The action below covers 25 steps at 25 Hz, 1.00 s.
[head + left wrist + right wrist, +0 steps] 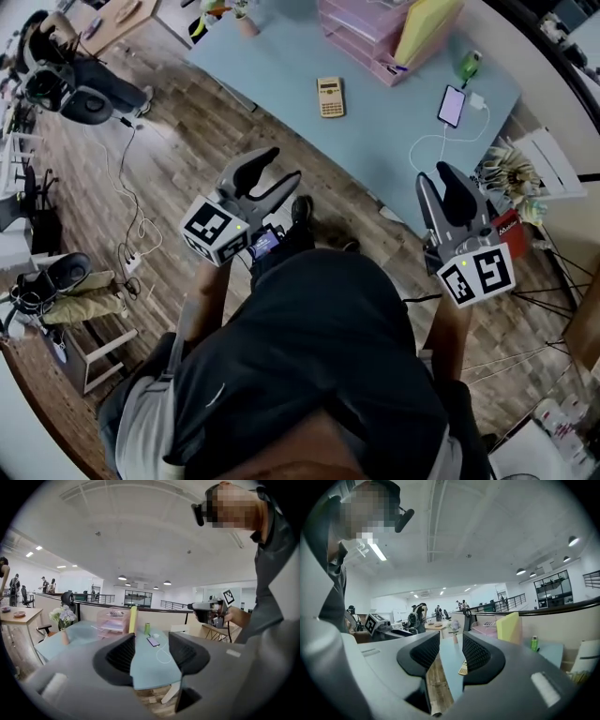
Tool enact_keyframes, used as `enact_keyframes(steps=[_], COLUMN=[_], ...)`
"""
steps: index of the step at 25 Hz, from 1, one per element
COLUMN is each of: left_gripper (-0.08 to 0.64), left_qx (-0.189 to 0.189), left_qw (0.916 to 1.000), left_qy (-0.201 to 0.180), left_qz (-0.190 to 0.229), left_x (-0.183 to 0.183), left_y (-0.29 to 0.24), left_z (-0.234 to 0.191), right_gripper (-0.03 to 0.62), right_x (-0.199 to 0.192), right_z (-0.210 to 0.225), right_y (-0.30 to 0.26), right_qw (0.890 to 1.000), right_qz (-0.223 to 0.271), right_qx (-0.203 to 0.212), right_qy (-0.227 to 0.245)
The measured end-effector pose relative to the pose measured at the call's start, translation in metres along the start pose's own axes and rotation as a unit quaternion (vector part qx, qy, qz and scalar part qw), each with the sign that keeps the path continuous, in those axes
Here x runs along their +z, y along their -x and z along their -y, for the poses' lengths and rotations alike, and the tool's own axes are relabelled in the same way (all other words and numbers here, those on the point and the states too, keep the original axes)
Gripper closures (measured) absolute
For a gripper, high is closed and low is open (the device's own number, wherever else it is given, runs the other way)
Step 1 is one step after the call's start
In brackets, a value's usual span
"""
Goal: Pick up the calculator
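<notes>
The yellow calculator (330, 97) lies flat on the light blue table (281, 66), near its middle. Both grippers hang short of the table's near edge, over the wooden floor. My left gripper (278, 167) points up-right toward the table, jaws apart and empty. My right gripper (438, 174) is at the table's right corner, also open and empty. In the right gripper view the calculator (463, 668) shows low in the gap between the jaws of the right gripper (451, 656), still far off. In the left gripper view the left gripper (151, 656) frames the table top; the calculator is hidden there.
A phone (452, 105) on a white cable lies at the table's right end, beside a green bottle (468, 66). Pink trays (361, 28) with a yellow folder (427, 23) stand at the back. An office chair (84, 94) and floor cables (131, 216) are at the left.
</notes>
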<state>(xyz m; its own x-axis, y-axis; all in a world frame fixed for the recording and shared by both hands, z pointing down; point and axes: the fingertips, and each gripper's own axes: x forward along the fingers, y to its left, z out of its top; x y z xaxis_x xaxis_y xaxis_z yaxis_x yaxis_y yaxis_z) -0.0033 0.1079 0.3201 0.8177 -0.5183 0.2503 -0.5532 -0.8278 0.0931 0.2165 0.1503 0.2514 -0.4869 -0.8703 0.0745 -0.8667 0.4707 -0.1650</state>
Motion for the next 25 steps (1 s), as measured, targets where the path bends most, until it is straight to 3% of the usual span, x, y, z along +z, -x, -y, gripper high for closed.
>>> enact_keyframes(steps=[11,25], left_gripper=[0.301,0.301], left_qx=[-0.086,-0.148], left_qw=[0.9961,0.989], left_qy=[-0.014,-0.002], left_qz=[0.011,0.008], left_x=[0.024,0.025], left_y=[-0.039,-0.064], left_z=[-0.078,-0.164], right_gripper=[0.459,0.459], right_x=[0.022,0.021], right_z=[-0.005,-0.012], right_y=[-0.061,-0.136], right_qw=[0.997,0.991], right_qz=[0.008,0.005], right_qx=[-0.074,-0.133], right_qy=[0.006,0.0])
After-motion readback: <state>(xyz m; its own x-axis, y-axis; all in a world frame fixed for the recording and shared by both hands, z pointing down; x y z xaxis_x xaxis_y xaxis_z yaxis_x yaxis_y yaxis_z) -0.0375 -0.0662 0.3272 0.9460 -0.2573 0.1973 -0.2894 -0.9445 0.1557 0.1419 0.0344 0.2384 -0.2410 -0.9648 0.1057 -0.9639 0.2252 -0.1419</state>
